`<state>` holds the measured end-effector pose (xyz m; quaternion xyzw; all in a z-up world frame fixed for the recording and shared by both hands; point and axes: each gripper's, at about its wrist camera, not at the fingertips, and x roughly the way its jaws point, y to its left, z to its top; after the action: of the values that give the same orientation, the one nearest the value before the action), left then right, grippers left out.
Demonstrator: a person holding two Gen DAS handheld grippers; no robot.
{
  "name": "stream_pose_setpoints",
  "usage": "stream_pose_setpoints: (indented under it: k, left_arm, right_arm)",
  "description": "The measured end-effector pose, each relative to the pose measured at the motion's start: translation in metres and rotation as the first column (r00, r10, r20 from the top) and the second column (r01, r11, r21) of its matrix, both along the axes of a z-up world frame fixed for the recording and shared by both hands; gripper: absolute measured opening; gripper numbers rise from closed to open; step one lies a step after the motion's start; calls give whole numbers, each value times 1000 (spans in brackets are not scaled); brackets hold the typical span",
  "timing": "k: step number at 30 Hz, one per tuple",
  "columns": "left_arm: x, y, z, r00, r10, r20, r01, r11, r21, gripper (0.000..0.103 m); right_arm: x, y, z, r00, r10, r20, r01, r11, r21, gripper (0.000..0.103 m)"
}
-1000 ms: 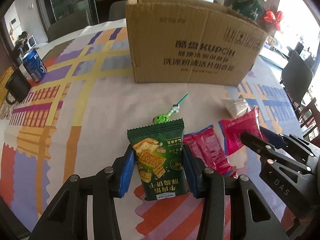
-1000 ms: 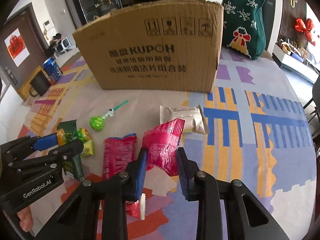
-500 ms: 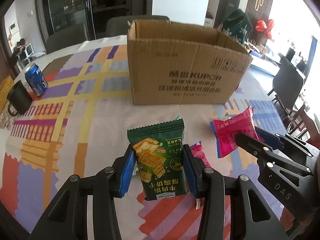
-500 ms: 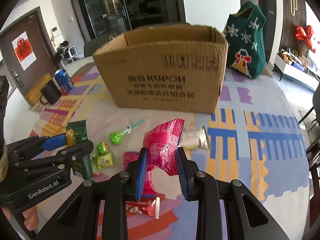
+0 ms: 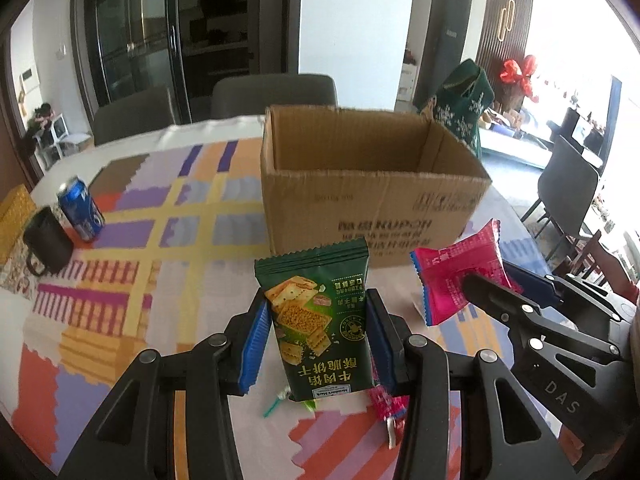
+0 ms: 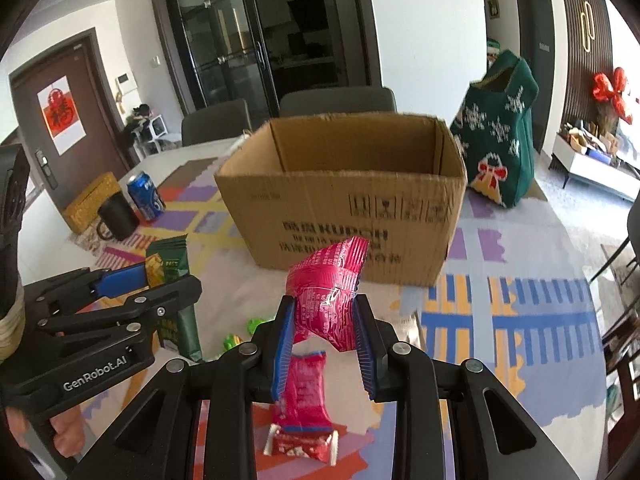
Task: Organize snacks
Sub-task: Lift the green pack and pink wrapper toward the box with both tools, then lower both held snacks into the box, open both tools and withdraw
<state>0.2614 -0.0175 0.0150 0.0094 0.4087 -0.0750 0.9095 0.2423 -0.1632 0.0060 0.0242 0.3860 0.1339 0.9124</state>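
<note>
My left gripper is shut on a green cracker packet and holds it up above the table, in front of the open cardboard box. My right gripper is shut on a crumpled pink snack packet, also raised before the box. In the left wrist view the pink packet and right gripper show at the right. In the right wrist view the green packet and left gripper show at the left. The box interior that shows looks empty.
A red packet, a green lollipop and another green sweet lie on the patterned tablecloth below. A blue can and black mug stand at the left. A green Christmas bag stands right of the box. Chairs stand behind.
Both grippers have risen from the table with their packets and moved toward the box; its open top now shows. The remaining snacks have dropped low in view.
</note>
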Motion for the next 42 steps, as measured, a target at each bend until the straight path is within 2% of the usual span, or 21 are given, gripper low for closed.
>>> stream_pose_setpoints:
  k: [9,23,31,42]
  left_arm:
    - [26,-3,27,998,8,68,-11,999,44,45]
    - [83,-7,58,993,-17,116,12,999,41,45]
    - [114,-9,58,992,-32,124,25,998,56,45]
    - [150,-15,45,997,-30,70,25,997,73,45]
  right_arm:
    - [20,3,29,998,2,70,-2,1000,-4,30]
    - [74,0,65,991,-13,137,19,999,-46,30]
    - [100,3,68,989,-17,146,28,997,-68,30]
    - [135,3,59,992,-26,125,38,994,-98,30]
